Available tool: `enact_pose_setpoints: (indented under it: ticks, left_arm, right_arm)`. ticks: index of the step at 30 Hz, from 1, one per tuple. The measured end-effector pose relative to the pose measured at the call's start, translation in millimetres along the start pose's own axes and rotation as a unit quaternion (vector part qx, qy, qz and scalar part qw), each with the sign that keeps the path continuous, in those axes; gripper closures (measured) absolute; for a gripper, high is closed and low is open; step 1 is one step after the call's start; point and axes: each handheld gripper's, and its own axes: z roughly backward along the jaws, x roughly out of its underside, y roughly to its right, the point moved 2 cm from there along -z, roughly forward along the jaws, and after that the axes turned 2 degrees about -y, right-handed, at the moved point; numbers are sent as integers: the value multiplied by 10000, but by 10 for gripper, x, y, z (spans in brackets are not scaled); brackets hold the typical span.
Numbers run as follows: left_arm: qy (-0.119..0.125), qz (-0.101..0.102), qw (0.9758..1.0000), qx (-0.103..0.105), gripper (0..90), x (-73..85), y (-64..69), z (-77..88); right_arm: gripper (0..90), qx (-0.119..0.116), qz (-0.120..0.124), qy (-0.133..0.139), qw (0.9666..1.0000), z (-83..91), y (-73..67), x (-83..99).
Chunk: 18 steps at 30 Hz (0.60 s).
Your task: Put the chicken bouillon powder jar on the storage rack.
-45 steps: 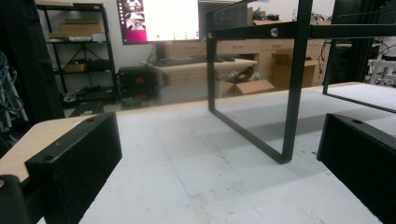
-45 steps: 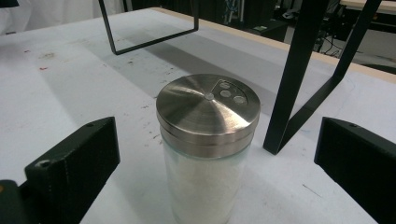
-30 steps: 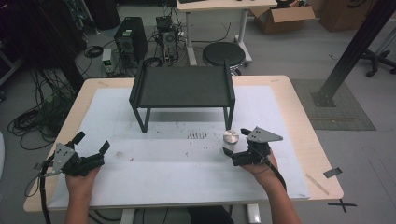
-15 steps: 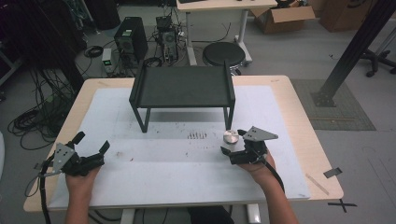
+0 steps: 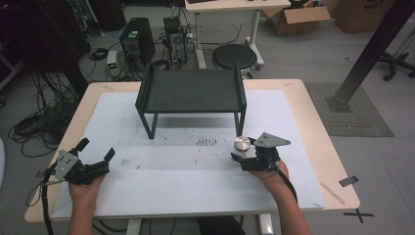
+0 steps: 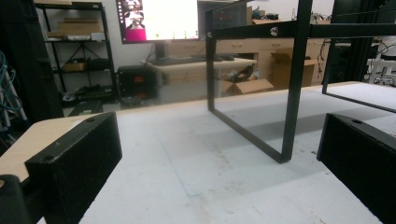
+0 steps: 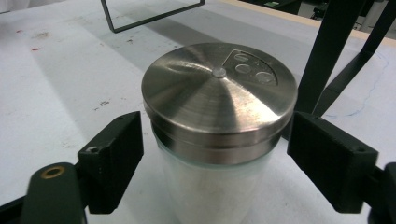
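A glass salt shaker [image 5: 241,143] with a steel lid [image 7: 219,93] stands upright on the white mat, just in front of the right front leg of a black metal stand [image 5: 191,90]. My right gripper [image 5: 243,150] has its jaws on either side of the shaker; they have just been closing, and a thin gap still shows beside each pad [image 7: 116,158]. At the mat's left front, my left gripper [image 5: 97,148] is held wide open with nothing between its fingers [image 6: 74,163]. It points at the stand's left legs [image 6: 292,93].
The white mat [image 5: 195,171] covers most of the wooden table [image 5: 313,112]. A row of small dark marks [image 5: 206,142] lies left of the shaker. Beyond the table are a round stool [image 5: 234,56], computer cases, cables and another desk.
The right gripper's jaws have narrowed around the shaker. Both hands have stayed where they were, and the left gripper is unchanged.
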Motion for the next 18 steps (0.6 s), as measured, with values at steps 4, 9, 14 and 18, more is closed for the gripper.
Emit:
enact_pose_setpoints:
  ticks: [4,9,14,18]
  left_arm:
    - [-1,1,10000,-1,4,0,0,0]
    - [-8,4,10000,1,4,0,-1,-1]
    - [-9,4,10000,4,4,0,-1,-1]
    - [-8,2,10000,4,4,0,-1,-1]
  right_arm:
    - [237,-33,-19,28,10000,-1,7,-1]
    - [262,-51,2,22,10000,-6,9,1]
    - [286,-68,-2,-2,10000,-13,9,7]
    - [322,-87,8,0,10000,-14,9,11]
